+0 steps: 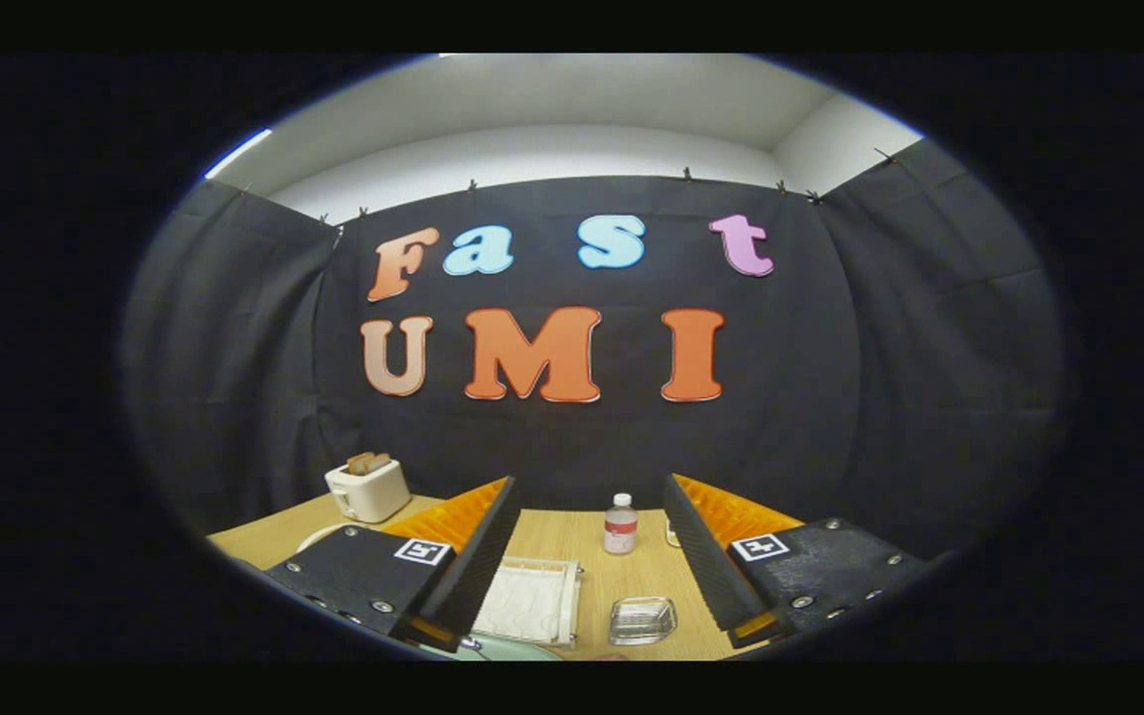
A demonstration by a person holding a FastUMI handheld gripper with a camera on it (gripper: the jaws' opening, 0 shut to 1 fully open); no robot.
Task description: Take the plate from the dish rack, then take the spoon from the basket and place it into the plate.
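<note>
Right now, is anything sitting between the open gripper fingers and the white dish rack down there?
Nothing visible blocks it. The gripper is open above the wooden table, and the white dish rack lies between its fingers, near the left one. The clear glass dish sits beside the rack, and the small bottle stands beyond both.

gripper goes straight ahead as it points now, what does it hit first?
Likely the small bottle standing on the wooden table, just ahead between the open fingers of the gripper. If the line passes over it, next is the black cloth wall. Depth is unclear.
</note>
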